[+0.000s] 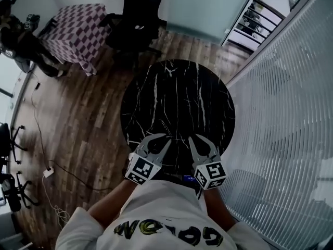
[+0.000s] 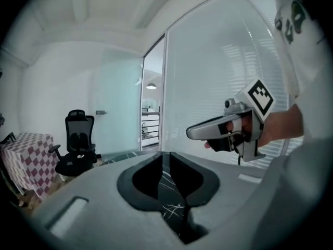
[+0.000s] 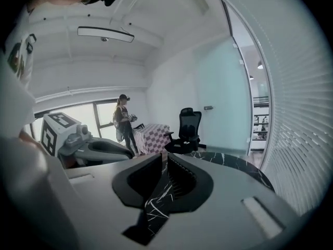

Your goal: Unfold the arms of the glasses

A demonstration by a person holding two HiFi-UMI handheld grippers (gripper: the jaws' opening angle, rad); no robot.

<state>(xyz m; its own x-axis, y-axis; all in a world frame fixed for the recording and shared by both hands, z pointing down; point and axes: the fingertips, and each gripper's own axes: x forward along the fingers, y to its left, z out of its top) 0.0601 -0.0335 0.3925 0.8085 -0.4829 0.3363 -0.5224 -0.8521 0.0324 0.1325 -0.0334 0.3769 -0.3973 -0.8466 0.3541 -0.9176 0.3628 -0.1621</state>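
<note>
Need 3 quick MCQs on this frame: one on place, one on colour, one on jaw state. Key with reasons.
1. Where do the left gripper and right gripper sit over the round table?
A. at its near edge, by the person
B. at its centre
C. at its far edge

2. What colour is the table top?
A. plain white
B. black with white veins
C. brown wood

3. How do the left gripper's jaws stand?
A. wide apart
B. closed on an object
C. together but for a thin slit, nothing between

Key:
1 A: the head view shows both grippers side by side at the edge nearest the person's chest.
2 B: the top is dark marble with pale streaks in all three views.
3 C: the left gripper view shows only a narrow strip of table top between the jaws.
</note>
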